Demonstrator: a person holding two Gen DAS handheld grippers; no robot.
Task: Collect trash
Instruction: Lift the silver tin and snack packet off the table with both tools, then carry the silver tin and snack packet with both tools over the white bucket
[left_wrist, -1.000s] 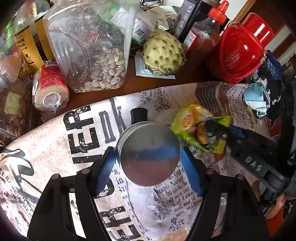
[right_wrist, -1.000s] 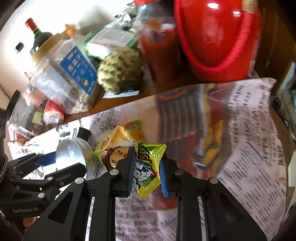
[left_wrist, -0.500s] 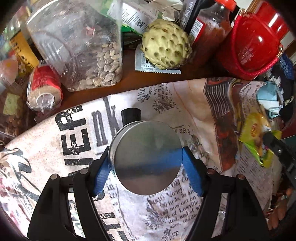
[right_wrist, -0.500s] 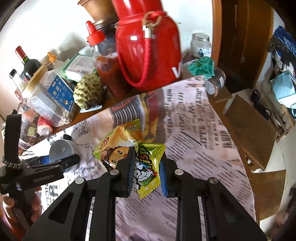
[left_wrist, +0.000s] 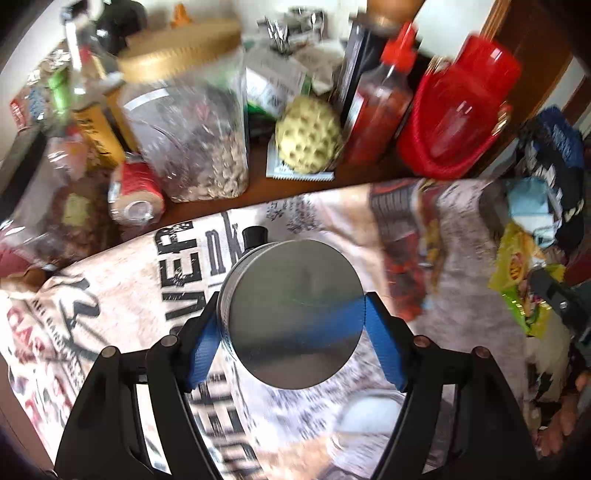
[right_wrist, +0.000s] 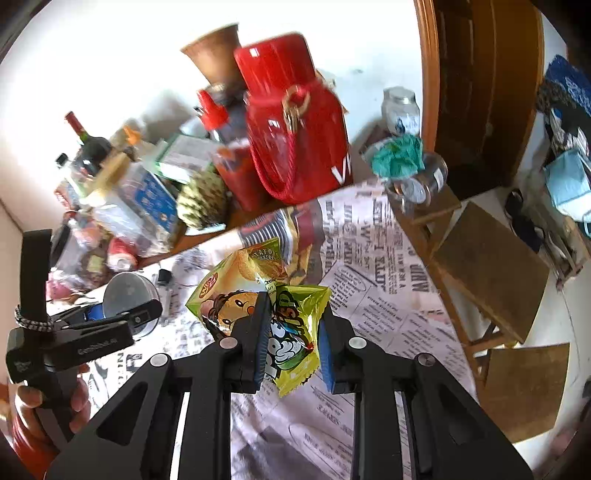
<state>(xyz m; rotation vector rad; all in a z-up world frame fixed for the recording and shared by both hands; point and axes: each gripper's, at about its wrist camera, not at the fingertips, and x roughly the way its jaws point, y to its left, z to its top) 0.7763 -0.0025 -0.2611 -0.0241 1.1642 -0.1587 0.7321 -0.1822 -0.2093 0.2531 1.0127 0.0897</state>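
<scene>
My left gripper (left_wrist: 291, 328) is clamped on a round silver tin (left_wrist: 291, 314), its blue pads pressing the tin's two sides, and it holds the tin above a table covered in a newspaper-print cloth (left_wrist: 147, 295). A small black cap (left_wrist: 254, 236) shows just past the tin's far edge.

My right gripper (right_wrist: 291, 332) is closed on two crinkled snack wrappers (right_wrist: 266, 295), one yellow-green with a cartoon face, one bright green. They are pinched between its fingers and lifted clear of the cloth. From the left camera these wrappers (left_wrist: 517, 280) appear far to the right, near the table's edge.

Along the back of the table stand a clear jar of seeds (left_wrist: 199, 140) with a gold lid, a bumpy green fruit (left_wrist: 308, 134), a sauce bottle (left_wrist: 384, 96) with a red cap, and a red flask (left_wrist: 461, 114) with a red cord. A hand (right_wrist: 48, 398) grips the left gripper's handle at the lower left of the right camera's view.
</scene>
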